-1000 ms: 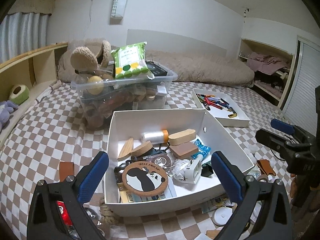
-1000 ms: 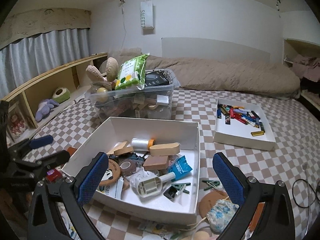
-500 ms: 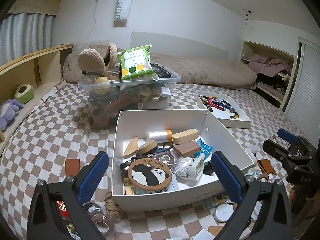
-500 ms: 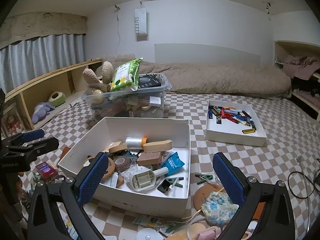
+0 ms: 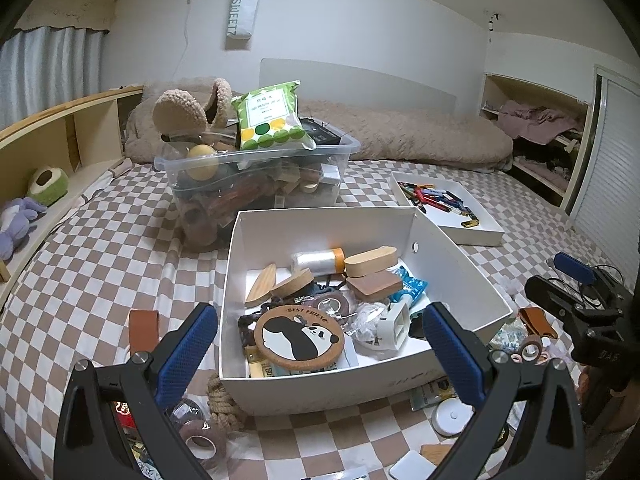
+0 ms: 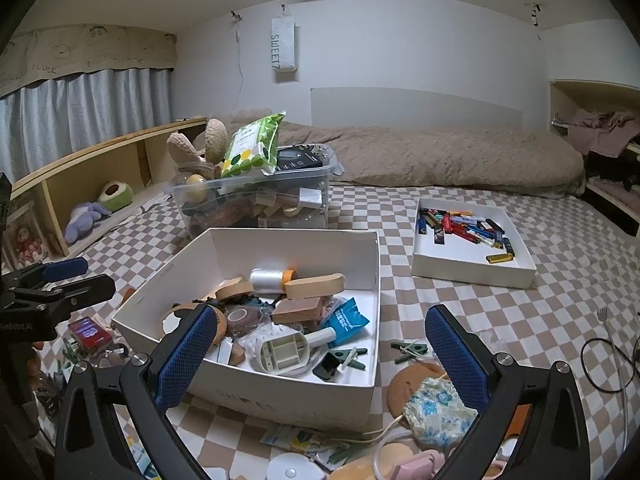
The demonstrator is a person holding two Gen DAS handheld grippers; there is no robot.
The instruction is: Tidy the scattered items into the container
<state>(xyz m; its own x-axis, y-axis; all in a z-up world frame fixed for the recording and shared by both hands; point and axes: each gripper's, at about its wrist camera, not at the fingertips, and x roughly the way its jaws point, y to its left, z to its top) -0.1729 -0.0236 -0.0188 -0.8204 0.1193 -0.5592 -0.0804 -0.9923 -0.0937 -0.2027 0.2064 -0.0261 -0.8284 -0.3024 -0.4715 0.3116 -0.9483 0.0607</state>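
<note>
A white box [image 5: 340, 390] sits on the checkered bed, holding a panda coaster [image 5: 300, 338], a thread spool [image 5: 318, 260], wooden blocks and a blue packet [image 6: 344, 320]. My left gripper [image 5: 319, 308] hovers open in front of the box, holding nothing. My right gripper [image 6: 320, 310] also hangs open and empty near the box's right front corner. Loose items lie around the box: a leather strap [image 5: 143, 328], a rope [image 5: 222, 400], a tape roll [image 5: 202, 440], a red packet [image 6: 90, 330], a floral pouch [image 6: 434, 408], green clothespins [image 6: 410, 348] and a white disc [image 5: 454, 416].
A clear plastic bin [image 5: 256, 184] heaped with toys and a green packet stands behind the box. A shallow white tray [image 6: 472, 268] of small coloured items lies at the back right. A wooden shelf [image 5: 60, 140] runs along the left, and a black cable [image 6: 608, 360] lies at the right.
Both grippers have drawn back and up from the box, so more of the loose items in front of it show. Both stay open and empty.
</note>
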